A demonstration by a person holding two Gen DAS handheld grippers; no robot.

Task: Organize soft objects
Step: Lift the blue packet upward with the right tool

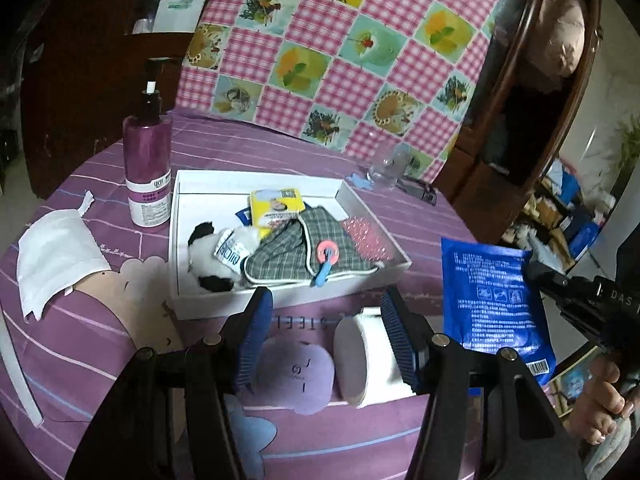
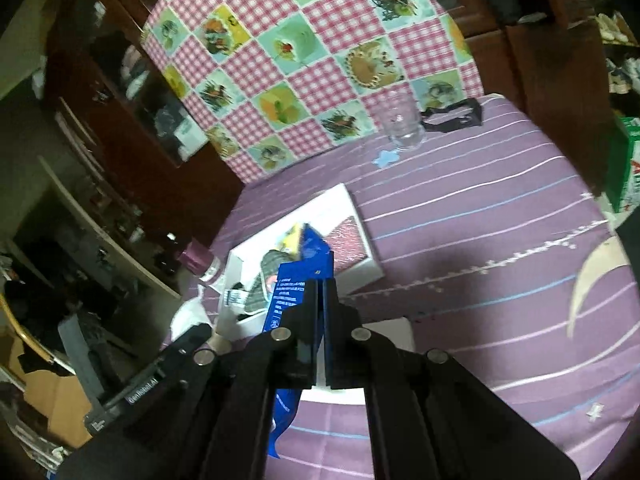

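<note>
Our right gripper [image 2: 322,286] pinches the blue pack [image 1: 496,308], which hangs in the air beside the white box [image 1: 182,276]. Our left gripper [image 1: 326,304] has its fingers apart, with a white cup [image 1: 370,360] between them; we cannot tell if they squeeze it.

Pump bottle [image 1: 147,168] guards box [image 1: 256,178] left — right side open.

Glossy blue plastic packet [image 1: 496,304], matt white cardboard box [image 1: 360,196], striped purple cloth [image 1: 440,216].

Blue packet [image 1: 496,308], purple striped cloth [image 1: 248,148]
</note>
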